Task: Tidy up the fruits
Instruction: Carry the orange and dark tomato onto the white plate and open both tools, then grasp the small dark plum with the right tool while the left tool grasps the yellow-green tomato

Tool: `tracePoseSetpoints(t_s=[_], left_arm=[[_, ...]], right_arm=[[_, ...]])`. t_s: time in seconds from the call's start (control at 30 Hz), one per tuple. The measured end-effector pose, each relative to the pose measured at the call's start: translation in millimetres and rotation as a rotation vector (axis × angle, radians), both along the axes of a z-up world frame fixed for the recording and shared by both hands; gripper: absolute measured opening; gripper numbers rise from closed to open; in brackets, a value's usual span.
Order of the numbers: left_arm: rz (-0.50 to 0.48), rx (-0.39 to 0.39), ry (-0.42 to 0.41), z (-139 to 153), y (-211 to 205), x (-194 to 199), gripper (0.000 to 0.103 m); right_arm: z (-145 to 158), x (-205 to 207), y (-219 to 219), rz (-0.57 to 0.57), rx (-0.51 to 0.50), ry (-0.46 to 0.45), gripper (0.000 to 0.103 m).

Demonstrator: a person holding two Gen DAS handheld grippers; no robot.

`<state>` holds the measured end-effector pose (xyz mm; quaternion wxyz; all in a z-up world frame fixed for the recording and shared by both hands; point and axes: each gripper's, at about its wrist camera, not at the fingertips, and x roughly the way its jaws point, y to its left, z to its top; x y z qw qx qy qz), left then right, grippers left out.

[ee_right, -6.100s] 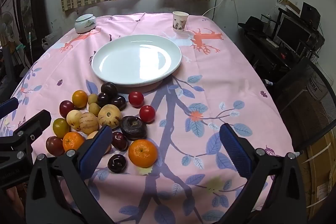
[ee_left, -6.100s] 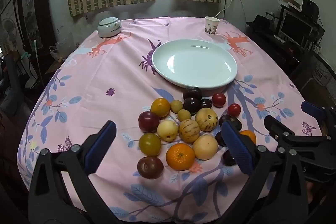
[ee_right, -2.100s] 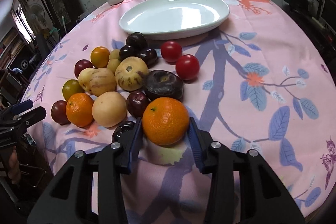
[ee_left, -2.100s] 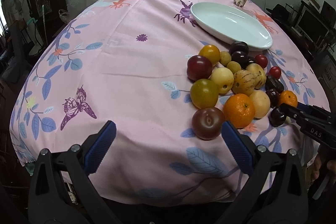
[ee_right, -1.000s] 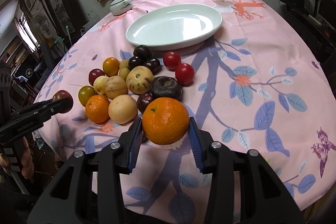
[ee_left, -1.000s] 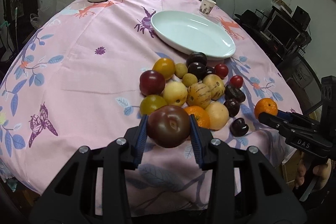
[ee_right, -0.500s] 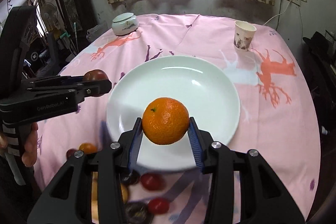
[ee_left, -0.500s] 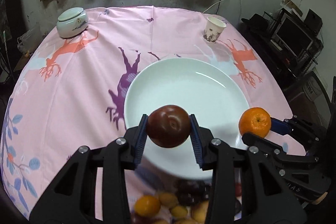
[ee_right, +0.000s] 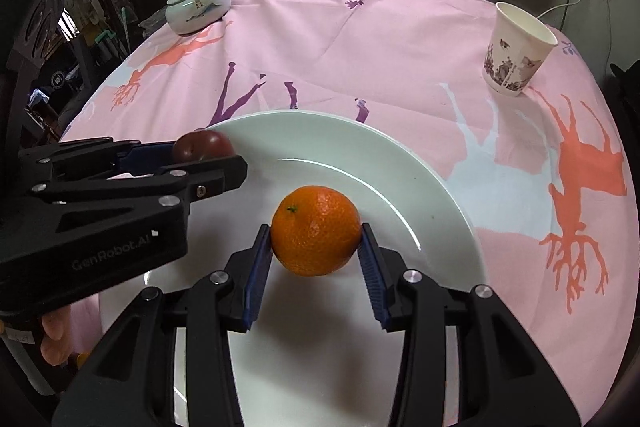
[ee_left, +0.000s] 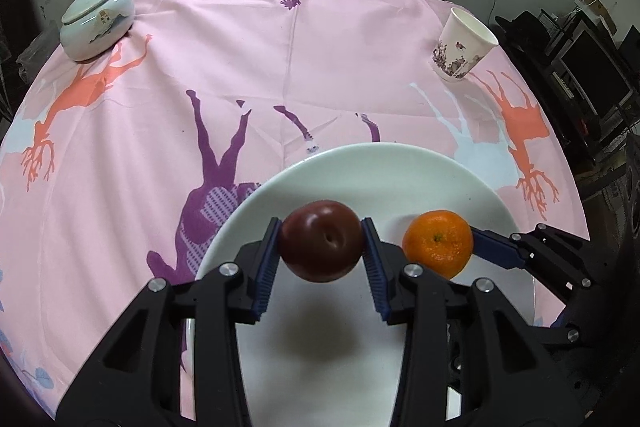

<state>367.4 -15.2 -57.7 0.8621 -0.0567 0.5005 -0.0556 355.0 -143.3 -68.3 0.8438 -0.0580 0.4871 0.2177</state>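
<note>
The left claw (ee_left: 322,251) pinches a dark red tomato (ee_left: 320,241) and the right claw (ee_right: 316,247) pinches an orange (ee_right: 315,231); both fruits hang over the white plate (ee_right: 400,179), each casting a soft shadow on the bare plate surface directly below. So the relation that matters is vertical: for each claw the landing spot lies straight beneath, the plate not yet touched as far as the shadows suggest. Side by side, the tomato sits toward the plate's left rim and the orange nearer its middle and right, close but apart. Lowering both and letting go looks like the next move; being round, each fruit could roll toward the other. Toward the desk's far edge stand a paper cup (ee_right: 516,55) and a lidded jar (ee_left: 96,23).
</note>
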Motion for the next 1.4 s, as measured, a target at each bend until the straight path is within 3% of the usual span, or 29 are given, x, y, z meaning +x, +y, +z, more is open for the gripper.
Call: tracePoseSetpoints(t_s=[0.03, 0.07, 0.23, 0.37, 0.43, 0.67, 0.83, 1.03, 1.23, 1.4], left_arm=[[0.002, -0.003, -0.012, 4, 1, -4, 0.062], [0.010, -0.005, -0.039, 12, 4, -8, 0.071], [0.020, -0.008, -0.128, 53, 22, -50, 0.076], [0.037, 0.029, -0.221, 78, 37, -120, 0.094], [0.032, 0.042, -0.254, 81, 42, -157, 0.097], [0.049, 0.045, -0.269, 55, 55, -272, 0.097], [0.093, 0.102, -0.300, 38, 63, -330, 0.097], [0.075, 0.123, -0.299, 31, 61, -362, 0.097], [0.057, 0.126, -0.287, 26, 57, -370, 0.097], [0.032, 0.135, -0.268, 19, 52, -375, 0.097]], right_arm=[[1, -1, 1, -0.006, -0.014, -0.016, 0.056], [5, -6, 0, -0.018, -0.038, -0.048, 0.067], [42, -40, -12, -0.032, -0.062, -0.137, 0.069], [71, -101, -24, -0.047, -0.064, -0.155, 0.069], [75, -135, -28, -0.045, -0.055, -0.142, 0.070], [54, -250, -24, -0.077, -0.027, -0.155, 0.070], [35, -308, -19, -0.136, -0.038, -0.193, 0.070], [21, -328, -19, -0.152, -0.030, -0.136, 0.070], [21, -337, -13, -0.134, -0.030, -0.133, 0.070], [0, -339, 1, -0.079, -0.037, -0.073, 0.070]])
